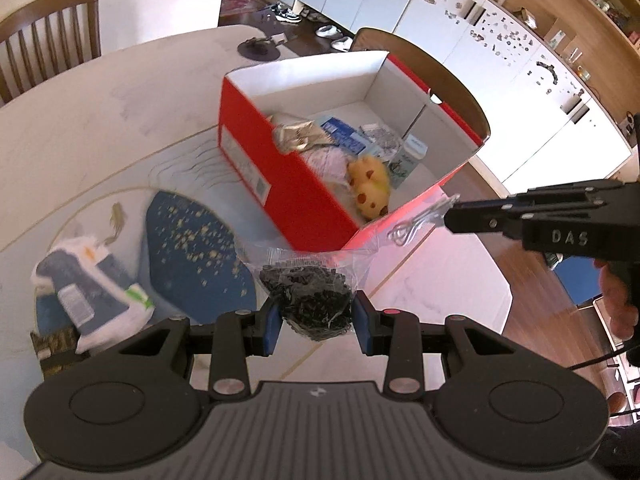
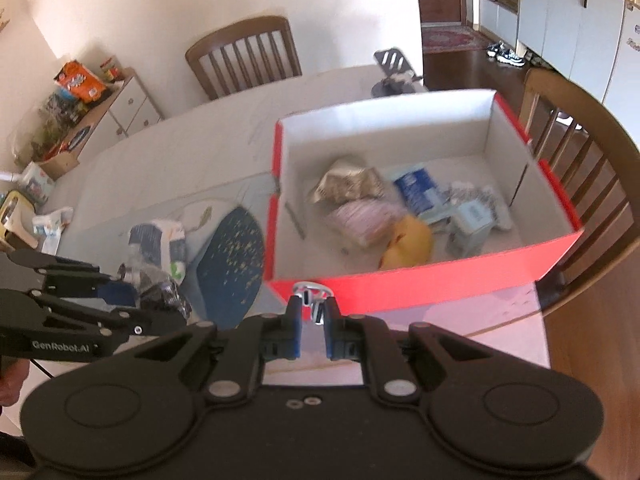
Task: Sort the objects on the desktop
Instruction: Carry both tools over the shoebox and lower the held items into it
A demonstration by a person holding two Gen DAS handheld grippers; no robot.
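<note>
Red box (image 1: 280, 184) beyond both jaws already held several items, incl. a yellow toy (image 1: 370, 192) and packets. Left gripper (image 1: 316, 322) pinched a clear bag of dark bits (image 1: 310, 300); right gripper (image 2: 311, 316) was pressed shut on a small silvery wire thing (image 2: 310, 294) (a clip? too blurred). Both short of the box. Still on table: blue pouch (image 1: 196, 256), blue-white packet (image 1: 88, 288). Box's near corner hidden.
</note>
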